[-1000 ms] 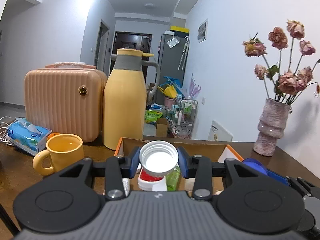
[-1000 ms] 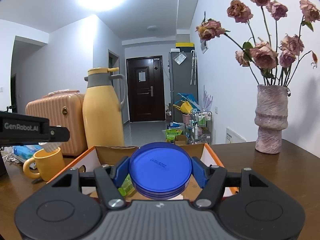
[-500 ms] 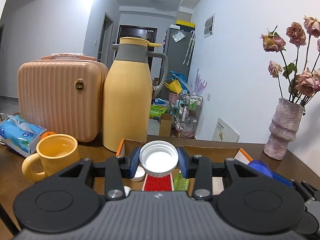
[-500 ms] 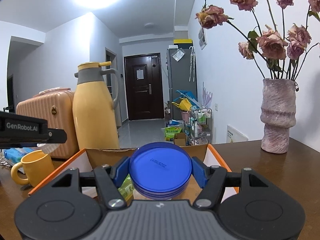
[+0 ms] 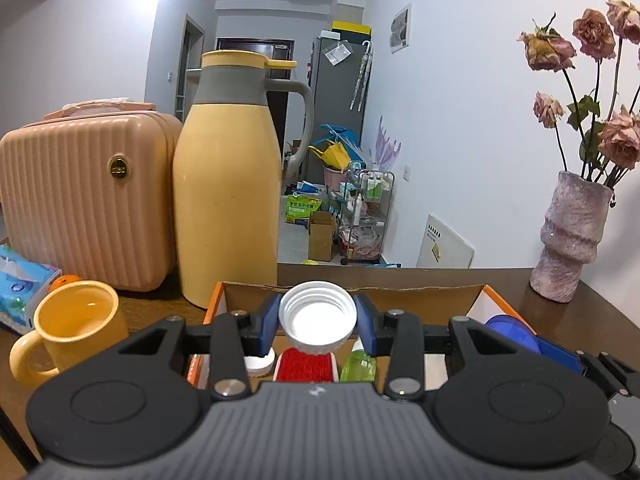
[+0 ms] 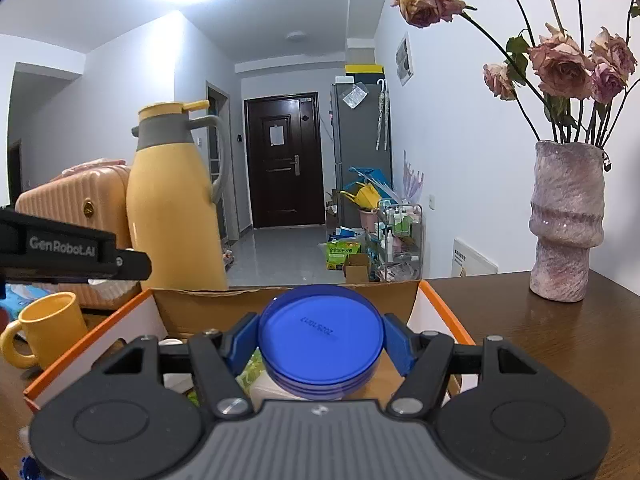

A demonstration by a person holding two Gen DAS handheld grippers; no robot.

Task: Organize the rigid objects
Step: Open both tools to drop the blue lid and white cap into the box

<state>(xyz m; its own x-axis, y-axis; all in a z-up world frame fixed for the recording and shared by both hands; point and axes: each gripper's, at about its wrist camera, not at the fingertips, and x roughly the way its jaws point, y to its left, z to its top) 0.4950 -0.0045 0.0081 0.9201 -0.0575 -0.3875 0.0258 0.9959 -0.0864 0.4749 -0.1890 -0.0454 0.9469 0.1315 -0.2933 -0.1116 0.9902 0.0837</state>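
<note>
Over the box [image 5: 496, 300], left tongs [image 5: 317, 322] grip a white cap [image 5: 317, 320], right tongs [image 6: 320, 340] a blue lid [image 6: 320, 332]; lowering well inside before letting go looks wisest.

1. The blue plastic tissue pack [image 5: 18, 286] is cut off by the left view's edge.
2. The red knitted item [image 5: 306, 366] and green plastic bottle [image 5: 360, 364] inside the orange-edged cardboard box [image 5: 400, 298] sit half-hidden behind the gripper body.
</note>
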